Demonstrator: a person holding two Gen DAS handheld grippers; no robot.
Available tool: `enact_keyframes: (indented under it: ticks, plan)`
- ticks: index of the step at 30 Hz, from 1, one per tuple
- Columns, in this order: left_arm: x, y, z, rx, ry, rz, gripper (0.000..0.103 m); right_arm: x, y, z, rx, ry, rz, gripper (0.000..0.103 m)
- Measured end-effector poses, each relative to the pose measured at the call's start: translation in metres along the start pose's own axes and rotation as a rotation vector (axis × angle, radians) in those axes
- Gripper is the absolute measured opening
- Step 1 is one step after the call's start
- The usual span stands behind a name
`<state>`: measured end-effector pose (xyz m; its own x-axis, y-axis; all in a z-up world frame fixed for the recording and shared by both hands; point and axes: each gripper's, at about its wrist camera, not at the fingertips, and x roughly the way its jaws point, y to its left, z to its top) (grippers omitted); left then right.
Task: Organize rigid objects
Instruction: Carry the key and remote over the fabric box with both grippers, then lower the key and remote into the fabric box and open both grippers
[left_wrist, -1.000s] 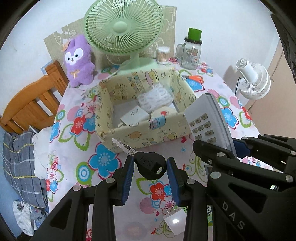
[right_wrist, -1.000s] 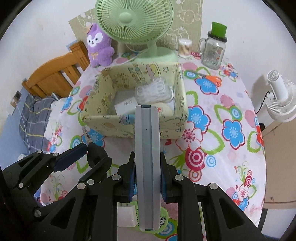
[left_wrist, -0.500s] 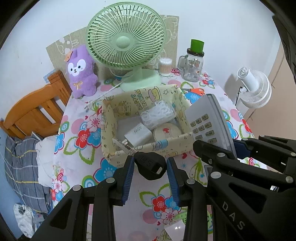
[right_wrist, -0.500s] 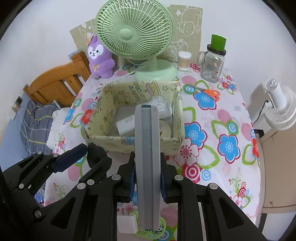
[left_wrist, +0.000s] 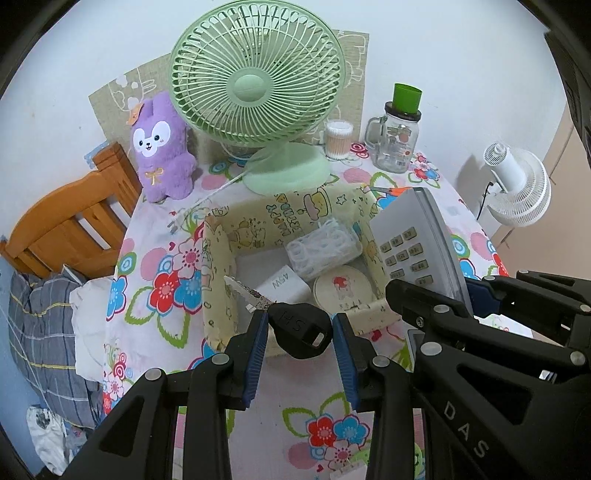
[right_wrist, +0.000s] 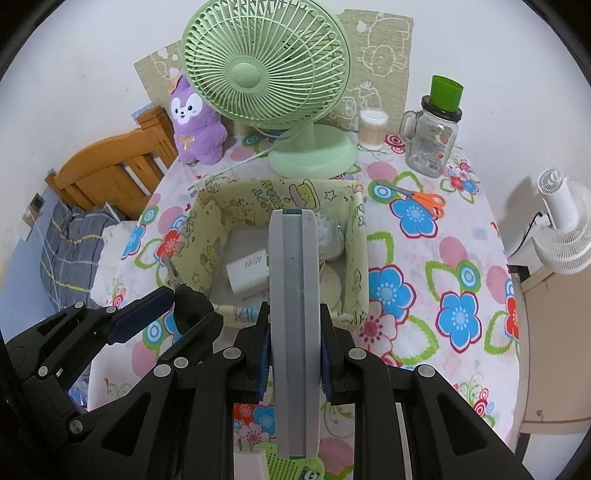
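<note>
My left gripper (left_wrist: 300, 334) is shut on a key (left_wrist: 299, 328) with a black head, its metal blade pointing up-left over the near wall of the yellow fabric box (left_wrist: 221, 266). My right gripper (right_wrist: 293, 341) is shut on a grey remote control (right_wrist: 293, 295), held upright on edge in front of the box (right_wrist: 207, 229). Inside the box lie a white charger (left_wrist: 282, 284), a round tin (left_wrist: 341, 290) and a bag of white pieces (left_wrist: 321, 247). The remote (left_wrist: 413, 243) shows its buttons in the left wrist view.
Behind the box stand a green desk fan (left_wrist: 258, 85), a purple plush (left_wrist: 162, 147), a cotton-swab tub (left_wrist: 338, 138) and a glass jar with a green cap (left_wrist: 400, 140). Orange scissors (right_wrist: 424, 199) lie right of the box. A wooden chair (right_wrist: 110, 170) and a white fan (right_wrist: 565, 229) flank the table.
Both grippers have drawn back and up from the box with their loads; the box and fan sit lower and smaller in both views. Grips are unchanged.
</note>
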<state>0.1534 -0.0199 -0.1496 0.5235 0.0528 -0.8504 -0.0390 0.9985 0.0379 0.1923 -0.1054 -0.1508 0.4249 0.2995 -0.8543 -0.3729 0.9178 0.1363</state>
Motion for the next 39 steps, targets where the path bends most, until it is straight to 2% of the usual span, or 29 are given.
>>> enact_keyframes:
  ticks: [21,39]
  plan:
    - [0.037,0.013,0.035,-0.022,0.016,-0.001,0.036,0.04,-0.005,0.044,-0.02,0.024,0.005,0.024]
    - [0.081,0.024,0.054,-0.022,0.054,-0.009,0.037,0.081,-0.01,0.065,-0.01,0.071,0.008,0.024]
